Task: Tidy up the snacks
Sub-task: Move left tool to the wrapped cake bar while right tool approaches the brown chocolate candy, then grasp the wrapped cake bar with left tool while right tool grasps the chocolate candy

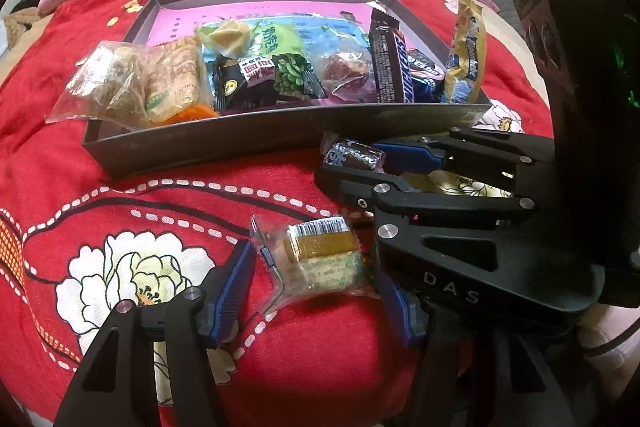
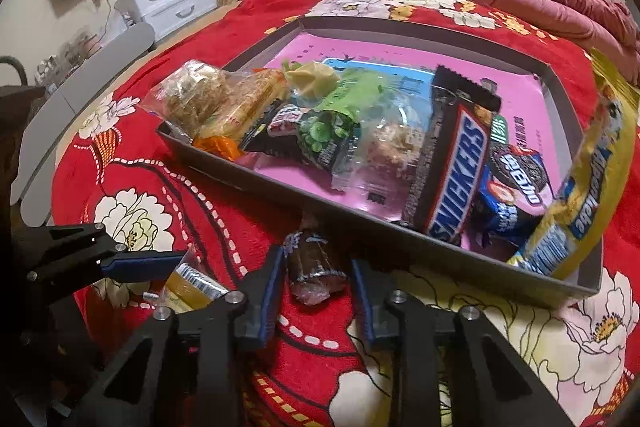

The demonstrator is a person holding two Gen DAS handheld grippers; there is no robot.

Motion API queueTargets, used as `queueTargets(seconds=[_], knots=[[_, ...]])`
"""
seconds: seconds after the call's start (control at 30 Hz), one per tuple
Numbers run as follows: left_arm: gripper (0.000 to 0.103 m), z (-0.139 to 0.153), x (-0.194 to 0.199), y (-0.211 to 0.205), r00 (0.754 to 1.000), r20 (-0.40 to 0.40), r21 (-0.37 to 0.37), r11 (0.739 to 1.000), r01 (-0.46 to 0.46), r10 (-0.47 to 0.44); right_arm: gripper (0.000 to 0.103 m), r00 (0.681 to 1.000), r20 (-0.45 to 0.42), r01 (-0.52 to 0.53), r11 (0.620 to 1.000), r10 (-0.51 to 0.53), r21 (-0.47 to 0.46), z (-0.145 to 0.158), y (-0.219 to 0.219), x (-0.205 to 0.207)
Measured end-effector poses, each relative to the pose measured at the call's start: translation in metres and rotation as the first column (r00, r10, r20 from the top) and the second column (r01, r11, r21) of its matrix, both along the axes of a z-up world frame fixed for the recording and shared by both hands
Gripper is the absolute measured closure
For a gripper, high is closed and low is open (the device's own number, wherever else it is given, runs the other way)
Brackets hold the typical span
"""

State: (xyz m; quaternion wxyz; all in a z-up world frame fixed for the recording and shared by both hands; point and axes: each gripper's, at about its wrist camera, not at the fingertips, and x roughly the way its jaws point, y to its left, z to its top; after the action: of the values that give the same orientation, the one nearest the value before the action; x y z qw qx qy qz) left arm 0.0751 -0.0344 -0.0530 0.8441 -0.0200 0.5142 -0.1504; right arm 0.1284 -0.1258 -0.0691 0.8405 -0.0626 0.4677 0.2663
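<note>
**Left wrist view: two loose snacks outside the tray, both claws open around them**

Left wrist view shows the grey tray on the red floral bed cover, already loaded with snacks such as the Snickers bar. Two items lie on the cover just outside the tray's near wall.

1. Gold-wrapped snack: near the tray's near wall, between the fingers of the left claw. The claw is wide open and holds nothing; neither pad appears to touch the wrapper.
2. Dark wrapped candy: closer to the tray's near wall, between the fingers of the right claw. This claw is also open, with a gap on each side, and grips nothing.

Handling judgement: both items look light. The clear outer film on the gold-wrapped snack is probably slippery and will crumple; the firm block in the middle is the better hold, not the loose sealed ends. The dark wrapped candy appears small and fairly firm; gripping across its body, clear of the twisted ends, should prevent it pulling free. The soft bed cover yields, so a low approach is advisable.
</note>
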Motion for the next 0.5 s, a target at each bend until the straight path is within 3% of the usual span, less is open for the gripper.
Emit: queueTargets(seconds=[0.23, 0.5], knots=[[0.041, 0.0, 0.001, 0.0, 1.0, 0.002, 0.002, 1.0, 0.003, -0.003, 0.073, 1.0, -0.013, 0.011, 0.999, -0.011, 0.042, 0.005, -0.008, -0.004], [0.056, -0.001, 0.003, -0.001, 1.0, 0.01, 0.037, 0.999, 0.0, -0.001, 0.073, 0.999, -0.011, 0.049, 0.995, -0.048, 0.09, 0.015, -0.025, -0.012]])
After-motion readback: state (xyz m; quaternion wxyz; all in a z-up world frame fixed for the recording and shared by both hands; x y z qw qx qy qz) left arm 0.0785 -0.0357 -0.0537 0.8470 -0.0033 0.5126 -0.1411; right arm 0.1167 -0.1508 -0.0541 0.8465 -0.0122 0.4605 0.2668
